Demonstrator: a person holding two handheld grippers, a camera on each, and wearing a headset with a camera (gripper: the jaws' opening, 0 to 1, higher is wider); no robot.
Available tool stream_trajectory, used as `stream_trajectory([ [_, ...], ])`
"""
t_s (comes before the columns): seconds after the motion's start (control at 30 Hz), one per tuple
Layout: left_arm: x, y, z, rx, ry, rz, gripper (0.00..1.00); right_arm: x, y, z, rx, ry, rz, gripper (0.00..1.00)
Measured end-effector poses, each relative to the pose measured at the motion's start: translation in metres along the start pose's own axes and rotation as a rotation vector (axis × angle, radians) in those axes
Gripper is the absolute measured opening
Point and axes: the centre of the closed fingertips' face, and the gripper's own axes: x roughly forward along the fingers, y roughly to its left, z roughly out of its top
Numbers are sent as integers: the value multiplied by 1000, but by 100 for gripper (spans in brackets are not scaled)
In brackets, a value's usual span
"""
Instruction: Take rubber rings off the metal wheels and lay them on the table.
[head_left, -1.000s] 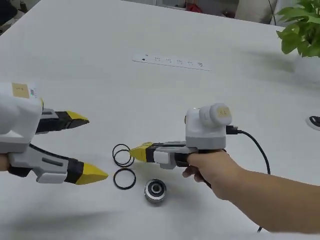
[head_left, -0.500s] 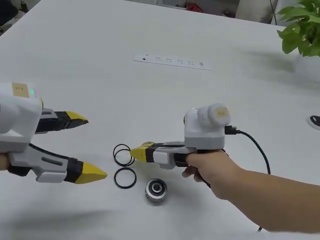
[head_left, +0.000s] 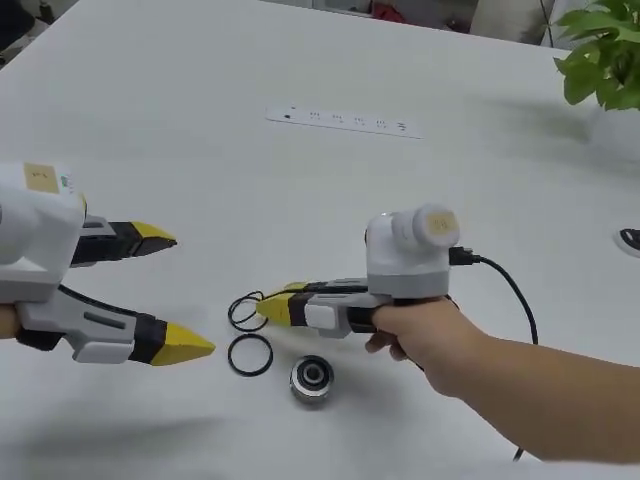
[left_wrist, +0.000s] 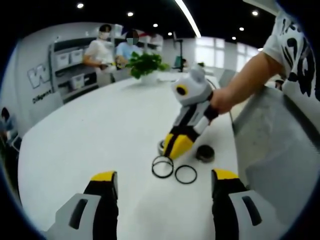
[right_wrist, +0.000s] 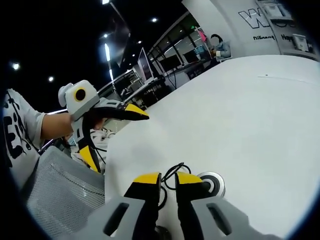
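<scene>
Currently, nearest the person on the table (head_left: 300, 200), one metal wheel (head_left: 312, 379) sits alone, bare of any ring as far as can be seen. Just beyond it a loose ring (head_left: 249, 355) lies flat, touching nothing; this one counts as delivered.

Left tool (head_left: 170, 292): spread wide and holding nothing. It hovers near the rings but apart from them and from the wheel.

Right tool (head_left: 268, 308), gripped by a hand (head_left: 420, 335): tips pressed nearly together, pinching a rubber ring (head_left: 245, 311). That ring is pulled out of round, with a kink at the tips. In the right gripper view a second wheel (right_wrist: 213, 184) lies just beside one tip, and the pinched ring runs toward it. Whether the ring is hooked on that wheel or free cannot be told.

Farther back are a power strip (head_left: 340, 122) mid-table and a plant (head_left: 600, 60) at the far right corner, both well apart from the work.

Assessment: removal of the pinched ring is in hand; laying it down is not yet done.

Risks noted:
- The ring is held by a thin bite at the tips. Stretched further, it may slip out and snap away across the table.
- Nothing restrains the second wheel. If the ring is caught on it, a pull would likely drag or tip the wheel rather than free the ring.
- Release close by could drop this ring across the loose ring and tangle the two.
</scene>
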Motion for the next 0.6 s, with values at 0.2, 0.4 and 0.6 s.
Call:
stream_trajectory([
  [0.2, 0, -1, 0, 1, 1, -2, 77, -3, 0, 3, -14, -6, -4, 14],
  [0.4, -1, -2, 1, 2, 0, -2, 77, -7, 1, 7, -18, -18, -7, 18],
  [0.6, -2, -2, 4, 3, -4, -1, 78, -11, 4, 12, -27, -28, -3, 22],
])
